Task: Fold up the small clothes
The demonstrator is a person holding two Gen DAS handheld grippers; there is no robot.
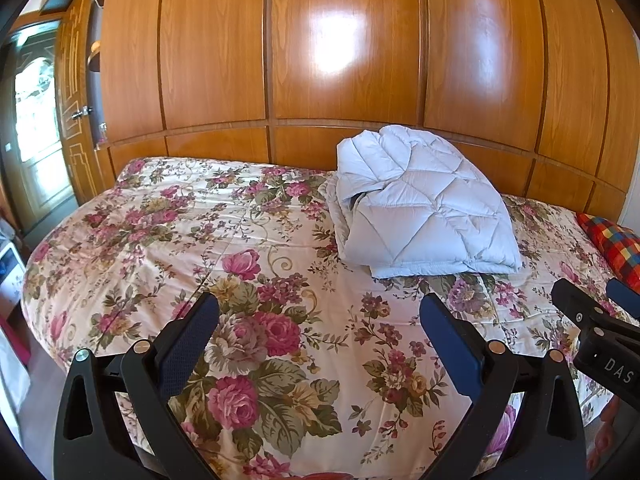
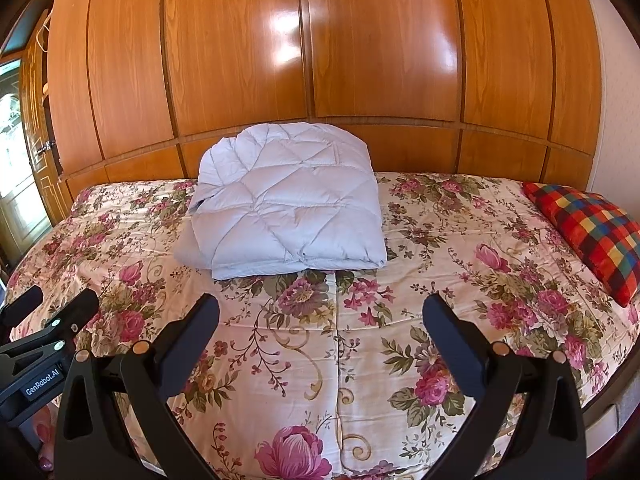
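Left gripper spread wide, holding nothing, above the floral bedspread; right gripper likewise wide and empty, just beside it; the pale quilted jacket lies well ahead by the wooden headboard, already doubled into a rough bundle with a flap loose at its left edge; fits either a finished fold or one awaiting squaring; any grip should pinch edges through all layers; plaid cushion sits clear.

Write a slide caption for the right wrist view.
Open right tool hovers over floral bed, facing folded white quilt.
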